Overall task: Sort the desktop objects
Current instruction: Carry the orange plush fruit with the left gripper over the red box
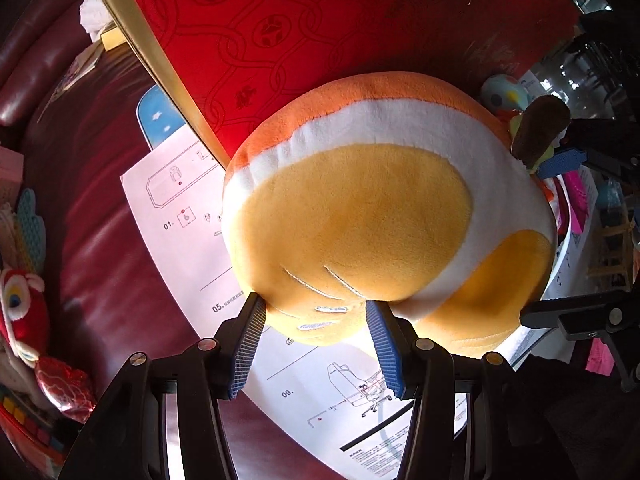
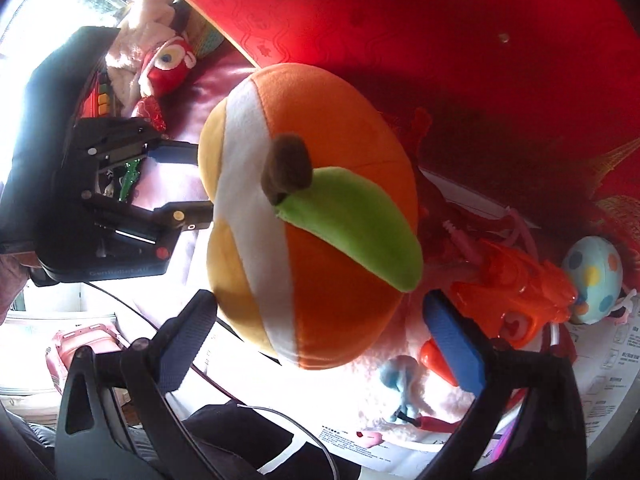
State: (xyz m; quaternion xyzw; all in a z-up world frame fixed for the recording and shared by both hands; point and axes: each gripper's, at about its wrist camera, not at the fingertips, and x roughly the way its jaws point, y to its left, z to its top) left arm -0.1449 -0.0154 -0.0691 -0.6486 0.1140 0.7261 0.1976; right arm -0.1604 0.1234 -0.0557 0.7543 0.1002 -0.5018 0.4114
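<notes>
A big plush orange (image 1: 360, 208) with white and yellow bands, a brown stem (image 2: 288, 168) and a green leaf (image 2: 360, 228) is held up off the surface. My left gripper (image 1: 316, 320) is shut on its yellow underside, its blue pads pressing into the plush. The left gripper also shows in the right wrist view (image 2: 200, 184), clamped on the plush orange (image 2: 320, 216) from the left. My right gripper (image 2: 320, 332) is open, its fingers spread on either side below the plush, apart from it.
A red patterned box (image 1: 320, 20) with a gold edge lies behind. A white instruction sheet (image 1: 180, 216) lies on dark red leather. A red plush bird (image 1: 20, 312), an orange plastic toy (image 2: 516, 280), a spotted egg toy (image 2: 592, 276) and a small blue figure (image 2: 404, 384) lie around.
</notes>
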